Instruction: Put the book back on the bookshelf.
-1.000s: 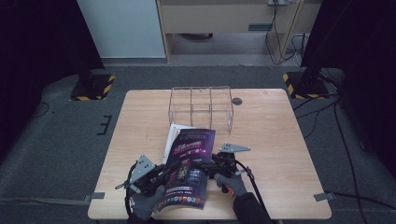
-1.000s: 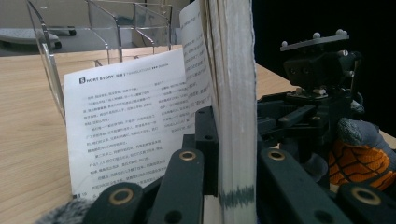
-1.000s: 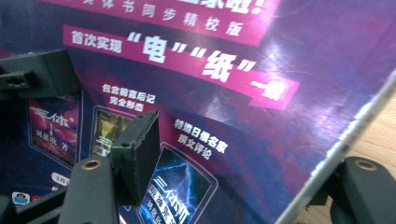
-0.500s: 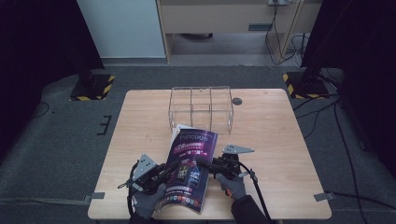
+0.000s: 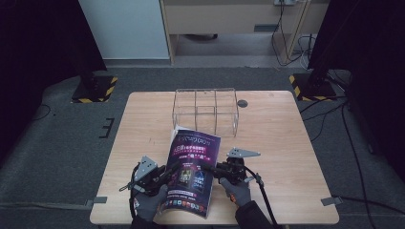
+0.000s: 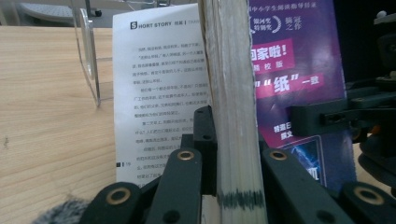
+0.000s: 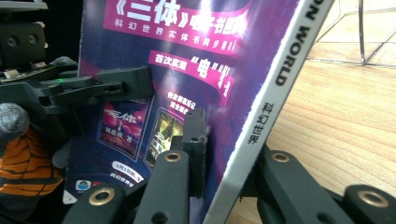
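While I hold it at both sides, the magazine (image 5: pixel 193 171) has come further up and forward than it was a second ago: its top edge now sits closer to the clear plastic organizer (image 5: pixel 206 109), and more of the purple cover faces the high camera. Its long axis runs from me toward the organizer, leaning slightly right at the far end, with the title end pointing away from me and the bottom edge near the table's (image 5: pixel 286 138) front rim. My left gripper (image 5: pixel 165 172) is clamped on the open page edge; in the left gripper view its jaws press the thick stack of pages (image 6: pixel 233 116) between them, one printed page fanned loose beside it. My right gripper (image 5: pixel 210 168) is closed on the spine (image 7: pixel 275 88) side, jaws pinching cover and spine.
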Demonstrator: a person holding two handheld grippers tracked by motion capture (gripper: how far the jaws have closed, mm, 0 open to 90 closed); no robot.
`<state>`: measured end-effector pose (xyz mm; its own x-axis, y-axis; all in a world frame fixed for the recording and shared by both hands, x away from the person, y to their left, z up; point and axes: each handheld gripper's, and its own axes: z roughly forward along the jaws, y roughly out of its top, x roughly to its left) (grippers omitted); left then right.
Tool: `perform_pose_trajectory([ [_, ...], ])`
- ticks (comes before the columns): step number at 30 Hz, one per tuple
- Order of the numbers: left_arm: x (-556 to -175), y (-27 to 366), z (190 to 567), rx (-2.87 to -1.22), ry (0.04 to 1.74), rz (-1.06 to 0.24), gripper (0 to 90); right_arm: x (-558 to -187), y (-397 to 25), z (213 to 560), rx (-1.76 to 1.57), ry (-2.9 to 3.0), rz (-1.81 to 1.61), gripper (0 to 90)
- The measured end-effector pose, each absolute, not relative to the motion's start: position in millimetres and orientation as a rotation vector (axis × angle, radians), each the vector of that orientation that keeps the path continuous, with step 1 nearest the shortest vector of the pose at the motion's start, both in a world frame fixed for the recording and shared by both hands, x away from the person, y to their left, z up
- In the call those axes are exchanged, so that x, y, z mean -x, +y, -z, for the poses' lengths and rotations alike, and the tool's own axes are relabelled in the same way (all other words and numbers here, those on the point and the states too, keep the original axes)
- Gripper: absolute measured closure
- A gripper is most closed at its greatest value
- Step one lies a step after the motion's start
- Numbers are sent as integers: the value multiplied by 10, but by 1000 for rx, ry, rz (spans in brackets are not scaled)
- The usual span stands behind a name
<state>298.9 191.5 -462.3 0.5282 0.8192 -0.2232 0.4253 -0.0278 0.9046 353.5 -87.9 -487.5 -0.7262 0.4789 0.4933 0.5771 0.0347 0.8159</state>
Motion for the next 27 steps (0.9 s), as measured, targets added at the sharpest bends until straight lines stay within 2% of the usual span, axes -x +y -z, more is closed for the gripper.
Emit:
perform_pose_trajectory([
  [6,-3016,1952,4661,-1641,1092,-424,783,-3528,-878,4841,1131,-2184,1802,804],
  [14,-3040,2017,4683,-1623,1103,-392,695,-3509,-879,4739,1124,-2182,1808,828],
  [17,-3046,2034,4688,-1618,1110,-393,641,-3496,-883,4700,1115,-2190,1815,829],
  [19,-3048,2045,4694,-1611,1118,-385,568,-3479,-882,4665,1106,-2192,1822,830],
  [20,-3049,2052,4697,-1607,1122,-385,568,-3479,-882,4665,1106,-2192,1822,830],
  [21,-3050,2062,4701,-1606,1129,-392,519,-3463,-883,4641,1099,-2189,1831,830],
  [24,-3054,2099,4704,-1591,1140,-401,450,-3449,-882,4609,1082,-2188,1845,830],
  [27,-3051,2136,4704,-1574,1153,-426,431,-3434,-885,4565,1074,-2187,1861,830],
])
